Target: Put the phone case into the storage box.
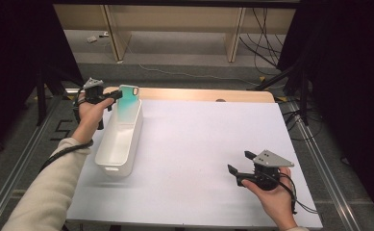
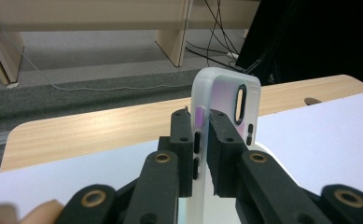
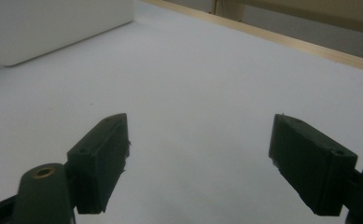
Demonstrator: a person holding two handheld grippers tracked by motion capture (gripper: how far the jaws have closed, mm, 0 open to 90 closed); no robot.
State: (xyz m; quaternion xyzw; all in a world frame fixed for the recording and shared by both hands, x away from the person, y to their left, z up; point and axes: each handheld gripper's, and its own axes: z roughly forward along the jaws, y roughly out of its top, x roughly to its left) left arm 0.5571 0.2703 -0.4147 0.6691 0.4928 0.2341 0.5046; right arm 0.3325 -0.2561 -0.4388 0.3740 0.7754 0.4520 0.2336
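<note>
phone case (image 2: 226,100) in left gripper (image 2: 200,140) – clamped

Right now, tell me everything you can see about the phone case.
The phone case is a soft-looking translucent shell, teal in the high view, frosted with a purple tint up close. It has rounded corners, an oval camera cutout and small side slots. It stands upright, clamped by its side edge in the left hand-held gripper, held over the far end of the white bin.
</note>
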